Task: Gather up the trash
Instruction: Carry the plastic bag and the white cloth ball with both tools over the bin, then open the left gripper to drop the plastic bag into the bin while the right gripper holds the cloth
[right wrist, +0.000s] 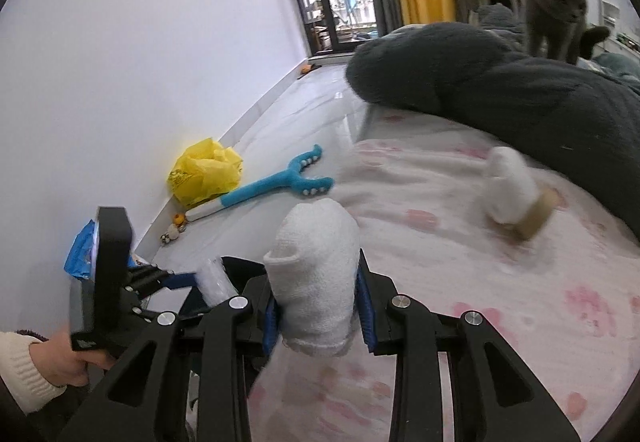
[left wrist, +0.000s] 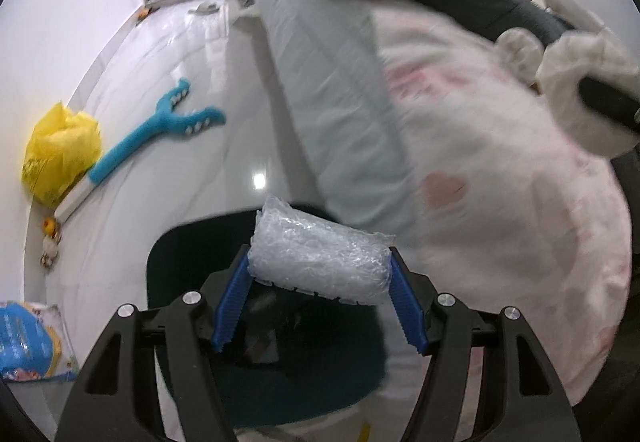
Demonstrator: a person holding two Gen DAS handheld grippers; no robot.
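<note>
My left gripper (left wrist: 320, 274) is shut on a roll of clear bubble wrap (left wrist: 320, 262) and holds it over the open dark bin (left wrist: 180, 254) on the floor beside the bed. My right gripper (right wrist: 318, 282) is shut on a wad of white tissue (right wrist: 316, 274) above the edge of the pink-patterned bed cover (right wrist: 480, 282). A nearly spent toilet roll (right wrist: 520, 198) with a cardboard core lies further along the bed. The left gripper (right wrist: 176, 280) with its bubble wrap (right wrist: 214, 280) also shows in the right wrist view, low at the left.
A yellow plastic bag (left wrist: 60, 154), a blue toy grabber (left wrist: 160, 130) and small toys lie on the white floor by the wall. A blue packet (left wrist: 28, 342) lies near the bin. A dark grey blanket (right wrist: 500, 82) and a grey cat (right wrist: 556, 2) are on the bed.
</note>
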